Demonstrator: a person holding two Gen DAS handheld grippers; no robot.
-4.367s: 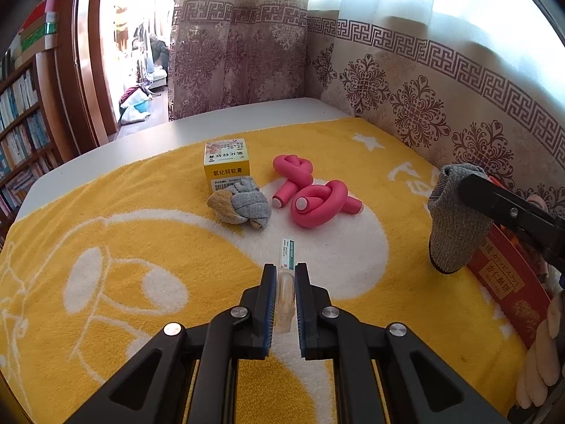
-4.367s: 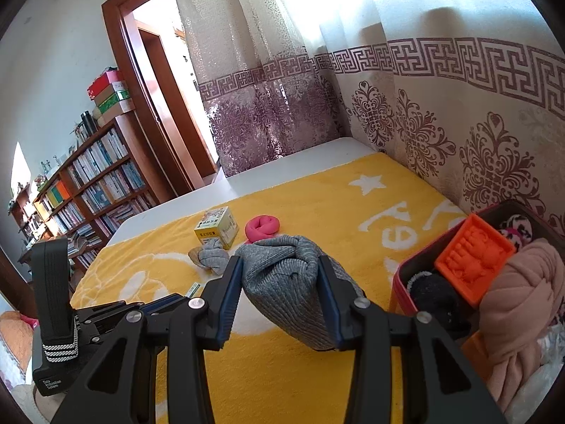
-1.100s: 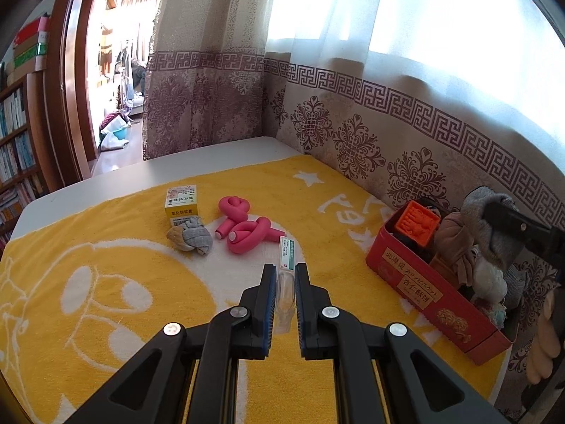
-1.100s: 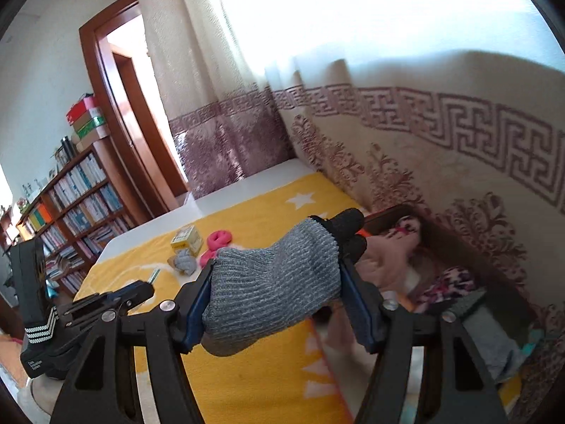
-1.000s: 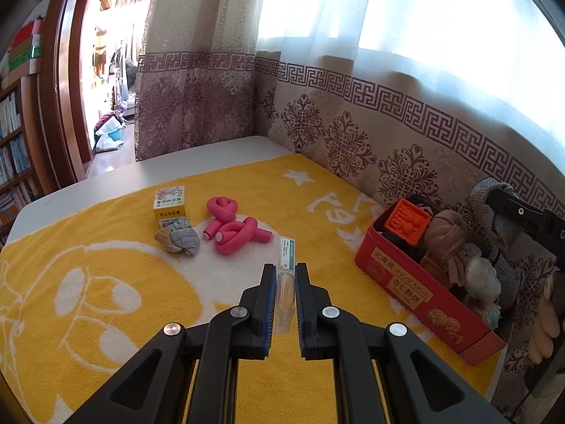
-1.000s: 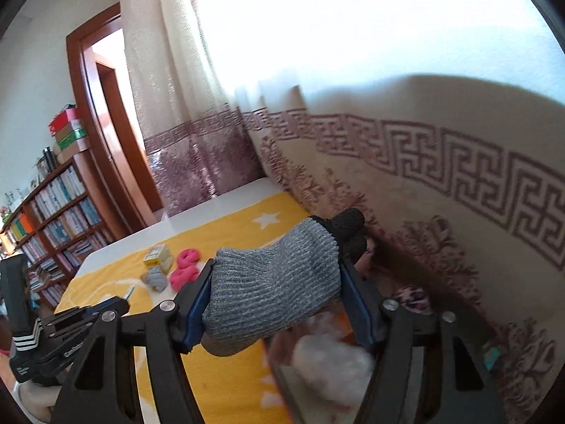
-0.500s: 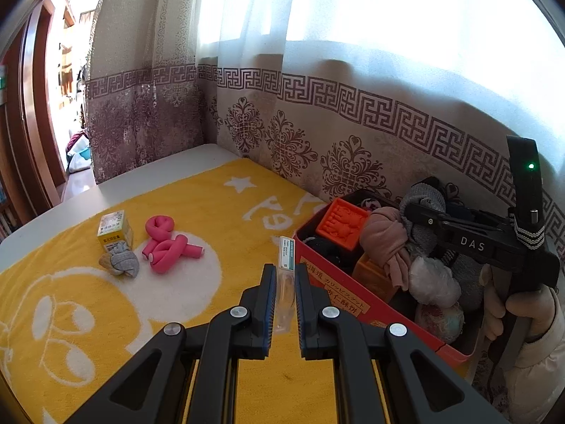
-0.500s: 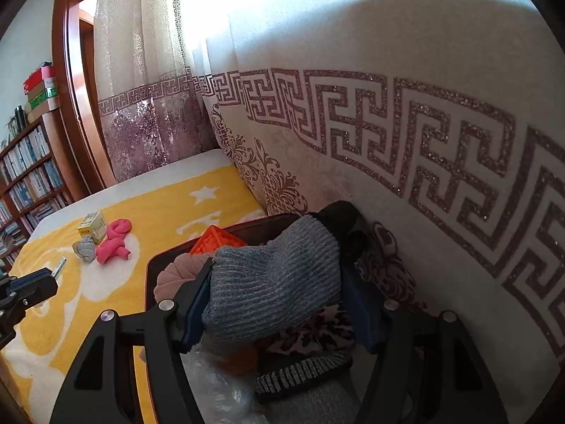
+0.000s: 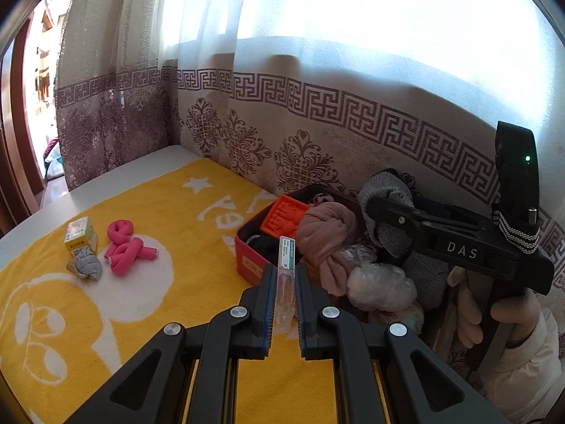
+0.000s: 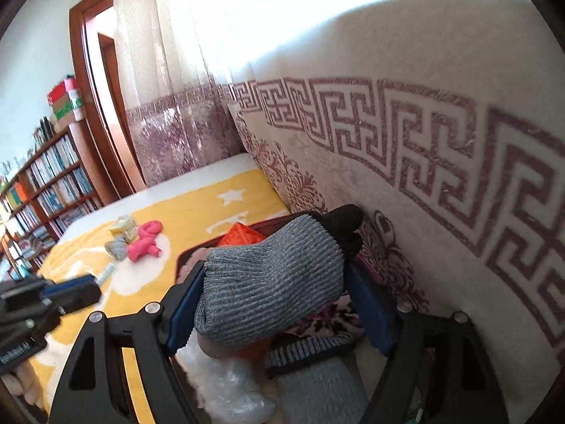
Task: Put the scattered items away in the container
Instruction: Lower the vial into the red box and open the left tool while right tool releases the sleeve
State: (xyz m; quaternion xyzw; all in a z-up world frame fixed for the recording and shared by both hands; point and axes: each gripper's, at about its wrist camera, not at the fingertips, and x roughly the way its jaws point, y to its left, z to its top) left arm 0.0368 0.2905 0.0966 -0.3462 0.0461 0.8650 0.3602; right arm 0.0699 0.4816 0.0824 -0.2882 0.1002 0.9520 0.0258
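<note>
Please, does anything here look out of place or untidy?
Yes. The red box beside the curtain is heaped above its rim. Three things lie loose on the yellow towel: a yellow carton, twisted pink foam rollers and a balled grey sock.

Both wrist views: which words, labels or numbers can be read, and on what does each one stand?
"DAS": on the right gripper body.
Clear tube label, in the left gripper: too small.
Yellow box: too small.
Red box label: unreadable.
Left gripper body, right wrist view: blurred.
Large white shapes on the yellow blanket: not readable as letters.
</note>
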